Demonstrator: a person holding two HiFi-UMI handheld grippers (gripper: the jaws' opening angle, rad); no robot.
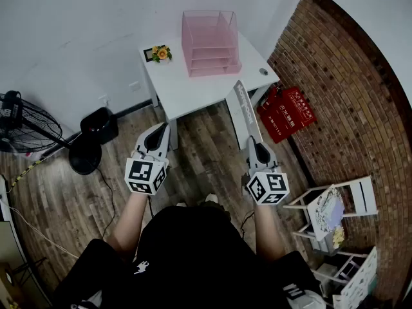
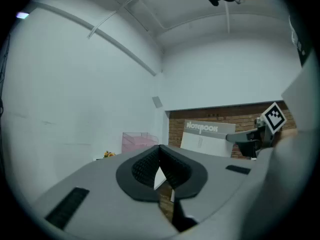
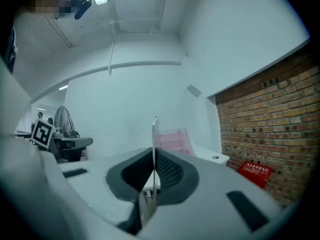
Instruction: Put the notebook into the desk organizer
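While a person stands facing a white desk (image 1: pixel 193 92), each hand holds a gripper out level over the wooden floor.

The right gripper (image 1: pixel 252 141) has its jaws closed almost fully on the notebook (image 1: pixel 243 108). In the right gripper view, the dark ribbed pads (image 3: pixel 170 171) press on both faces of the thin notebook (image 3: pixel 155 129), which stands on edge and sticks out ahead of the jaw tips. From the head view, the notebook is a long grey strip held in the air, with its far end showing against the desk's near right corner. The left gripper view shows its grey cover (image 2: pixel 207 136), printed "NOTEBOOK".

The left gripper (image 1: pixel 161 131) holds nothing. Its jaws meet at the tips, with only floor and desk seen through the gap behind them.

A pink organizer (image 1: pixel 210 40) sits at the back of the desk by the wall, well apart from the notebook.
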